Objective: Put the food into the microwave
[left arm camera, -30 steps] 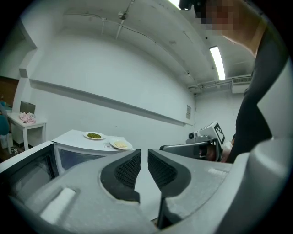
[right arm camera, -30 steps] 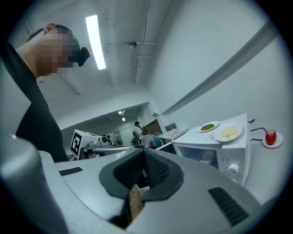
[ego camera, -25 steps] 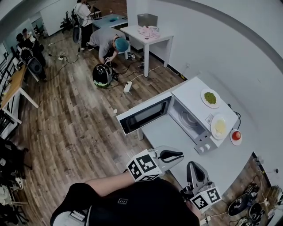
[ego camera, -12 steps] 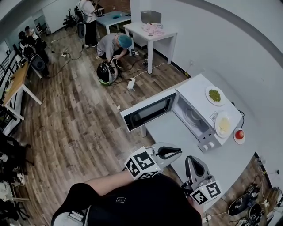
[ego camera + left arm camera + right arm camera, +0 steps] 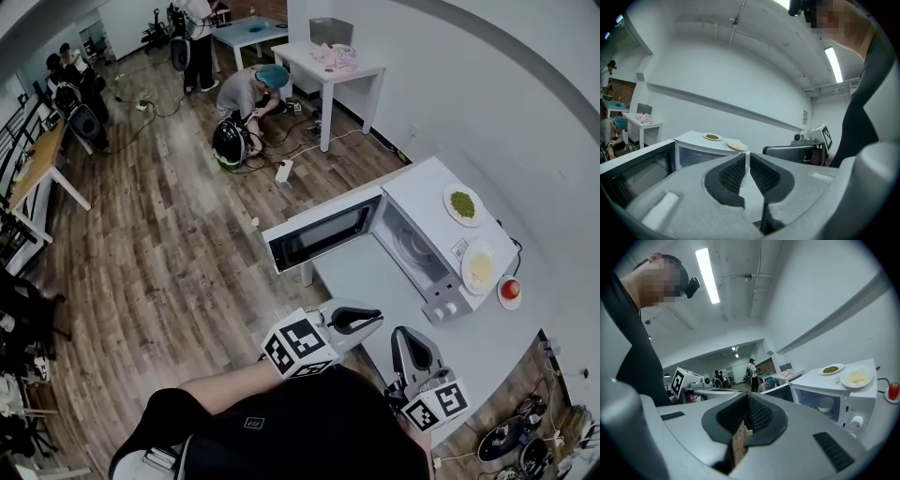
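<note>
- Left gripper (image 5: 373,320) and right gripper (image 5: 407,337): jaws pressed together, empty, near edge, barely shifted over the last second.
- Green food plate (image 5: 461,203), yellow food plate (image 5: 478,267): unmoved atop open microwave (image 5: 424,187), far right; pickup judged pending.

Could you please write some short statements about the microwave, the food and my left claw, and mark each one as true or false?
1. The microwave has its door open. True.
2. The plate of green food is inside the microwave. False: it stands on top of the microwave, as does the plate of yellow food.
3. A white bowl sits inside the microwave. True.
4. The left claw grips a plate. False: it is shut with nothing in it.
5. A small plate with a red item rests on the table beside the microwave. True.
</note>
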`<state>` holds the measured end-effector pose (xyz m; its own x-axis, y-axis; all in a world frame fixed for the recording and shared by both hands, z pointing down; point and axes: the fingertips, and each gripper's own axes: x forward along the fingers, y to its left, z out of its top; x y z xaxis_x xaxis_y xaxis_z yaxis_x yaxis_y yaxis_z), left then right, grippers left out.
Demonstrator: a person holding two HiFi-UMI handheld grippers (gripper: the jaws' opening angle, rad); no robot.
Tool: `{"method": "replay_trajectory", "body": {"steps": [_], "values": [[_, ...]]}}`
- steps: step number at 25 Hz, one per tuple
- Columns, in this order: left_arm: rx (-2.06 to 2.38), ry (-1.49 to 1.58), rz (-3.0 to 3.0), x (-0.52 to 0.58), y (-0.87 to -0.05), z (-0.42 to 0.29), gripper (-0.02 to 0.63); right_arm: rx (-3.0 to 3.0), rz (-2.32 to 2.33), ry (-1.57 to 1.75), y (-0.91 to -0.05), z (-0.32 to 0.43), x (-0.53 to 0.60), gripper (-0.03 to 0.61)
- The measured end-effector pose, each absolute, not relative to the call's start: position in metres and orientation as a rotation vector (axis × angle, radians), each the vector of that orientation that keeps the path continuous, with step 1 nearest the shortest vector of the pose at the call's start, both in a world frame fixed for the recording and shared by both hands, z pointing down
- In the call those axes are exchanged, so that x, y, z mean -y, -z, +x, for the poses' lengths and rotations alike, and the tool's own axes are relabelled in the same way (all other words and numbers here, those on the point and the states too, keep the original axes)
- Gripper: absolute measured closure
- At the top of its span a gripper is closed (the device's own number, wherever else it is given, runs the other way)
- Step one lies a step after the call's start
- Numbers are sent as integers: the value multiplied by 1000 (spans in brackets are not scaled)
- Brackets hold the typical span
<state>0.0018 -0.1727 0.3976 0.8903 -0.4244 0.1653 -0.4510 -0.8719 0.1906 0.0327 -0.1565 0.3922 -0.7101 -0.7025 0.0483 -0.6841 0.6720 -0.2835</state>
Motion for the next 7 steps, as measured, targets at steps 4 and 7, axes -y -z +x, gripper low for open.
{"method": "replay_trajectory", "body": {"steps": [4, 7], "values": [[667, -176, 2829, 176, -400, 1, 578, -2816, -1172, 436, -393, 33, 159, 565], [670, -177, 2829, 178, -400, 1, 578, -2821, -1173, 431, -393, 33, 160, 565]]}}
